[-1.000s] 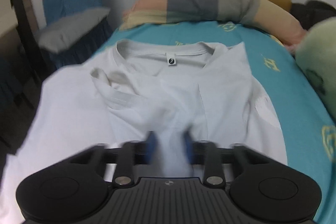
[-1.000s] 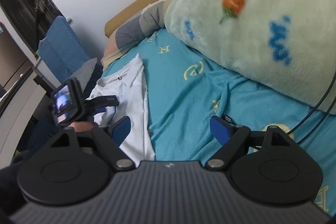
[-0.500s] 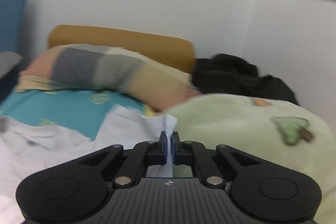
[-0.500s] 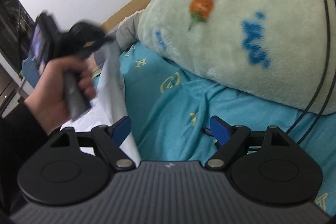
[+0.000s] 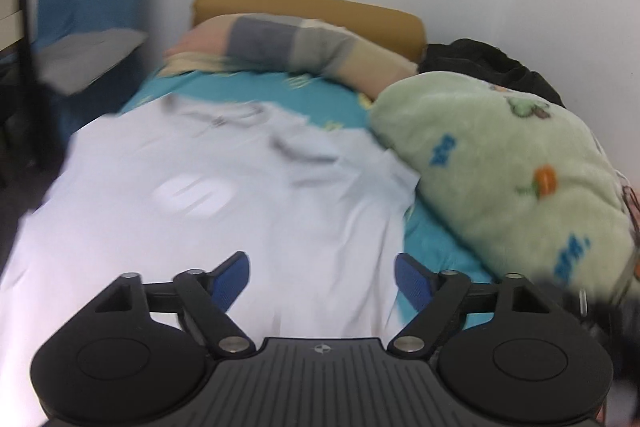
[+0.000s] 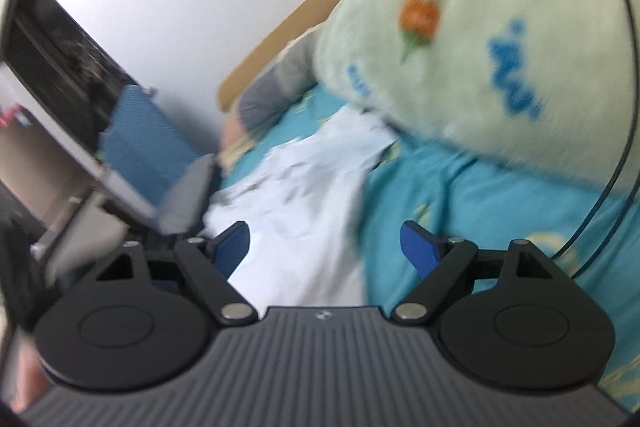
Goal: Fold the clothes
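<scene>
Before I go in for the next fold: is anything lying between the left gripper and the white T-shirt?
Nothing visible does. The left gripper, fingers open and empty, hangs right over the white T-shirt. The green blanket lies off to the right, against the shirt's edge.

shirt (image 5: 248, 211): pale white | sheet (image 5: 256, 91): teal | blanket (image 5: 500, 163): green

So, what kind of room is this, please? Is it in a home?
Most likely a home bedroom. A bed with a teal sheet and a tan headboard fills the view, with a striped pillow, a green fleece blanket and a white T-shirt spread on it.
</scene>
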A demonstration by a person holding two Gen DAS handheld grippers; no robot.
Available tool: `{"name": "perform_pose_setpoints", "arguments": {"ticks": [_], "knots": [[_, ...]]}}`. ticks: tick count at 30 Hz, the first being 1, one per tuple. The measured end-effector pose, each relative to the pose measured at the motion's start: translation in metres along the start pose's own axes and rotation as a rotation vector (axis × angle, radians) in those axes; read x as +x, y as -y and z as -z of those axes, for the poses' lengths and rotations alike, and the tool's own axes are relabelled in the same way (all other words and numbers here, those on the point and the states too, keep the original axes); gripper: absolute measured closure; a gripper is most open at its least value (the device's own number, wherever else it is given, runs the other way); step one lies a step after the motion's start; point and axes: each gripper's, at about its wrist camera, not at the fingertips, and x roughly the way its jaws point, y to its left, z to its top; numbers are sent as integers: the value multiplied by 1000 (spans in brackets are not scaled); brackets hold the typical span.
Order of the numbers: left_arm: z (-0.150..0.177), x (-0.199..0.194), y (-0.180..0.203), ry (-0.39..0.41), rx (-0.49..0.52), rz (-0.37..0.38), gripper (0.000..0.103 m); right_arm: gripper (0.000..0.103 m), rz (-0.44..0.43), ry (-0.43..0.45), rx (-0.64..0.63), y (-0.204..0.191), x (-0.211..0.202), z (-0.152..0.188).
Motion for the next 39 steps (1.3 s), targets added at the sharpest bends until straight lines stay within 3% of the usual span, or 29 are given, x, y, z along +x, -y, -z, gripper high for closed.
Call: {"name": "perform_pose_setpoints", "arguments": {"ticks": [2,5,10,13,16,18,22,26,28,29,33,37,39], "knots": [[17,-30,-17,2,-25,7,12,18,-52,-28,56,1,1,1],[34,-58,-38,50,-61,21,8,17,-56,-47,69,-8,14,2],[43,-51,-60,70,-104,35,8,20,-89,-22,120,-8,62,-10],[48,-39,-65,74,-68,-1,8,21,-47,22,107,8,107,-26],[53,-29,-70,87,-31,-3,8,21,77,74,46,30,153,-42],[54,-22,-76,93,-27,-6,8,21,152,82,-40,38,184,-51],[51,0,-93,84,-69,10,8,21,208,104,-217,42,236,-66],[47,27,-110,40,-138,34,8,41,190,73,-342,31,280,-75],[46,36,-115,32,-150,33,8,78,149,85,-423,17,289,-75],[46,39,-116,32,-151,30,8,86,148,99,-479,8,291,-72],[44,46,-121,26,-162,28,8,95,121,155,-629,-27,274,-65],[43,40,-123,30,-192,29,9,95,65,340,-558,-47,215,-72],[44,34,-123,42,-192,26,9,95,95,411,-477,-45,195,-79]]}}
